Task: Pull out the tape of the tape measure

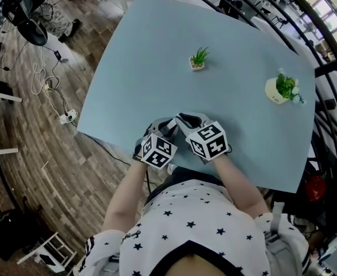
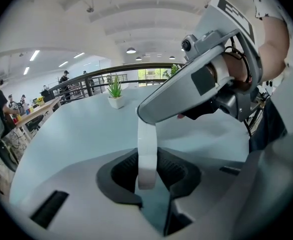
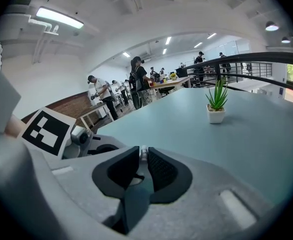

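At 6 o'clock on the table (image 1: 157, 50), close to its near edge: left gripper (image 2: 147, 166) and right gripper (image 3: 141, 160), tip to tip. On the left, fingers (image 2: 120, 170) clenched on the white tape measure (image 2: 146, 139), held edge-on and upright between the pads. On the right, fingers (image 3: 162, 170) pinched almost together on a small pale tab (image 3: 141, 152) at their very tips. Most likely the tape's end, though too small to tell for sure. No drawn-out length of tape to be made out between the two. Judged as both grasps made and the pull itself not yet begun. Next: hold the left firm and steady, then draw the right away toward 3 o'clock, straight along the tape's own line. Smoothly and without a jerk, with the pinch kept tight so as not to lose the tab. Plenty of bare table that way. Plant (image 1: 199, 58) at 12 o'clock and pot (image 1: 280, 89) at 2 o'clock, both well apart from the grippers.
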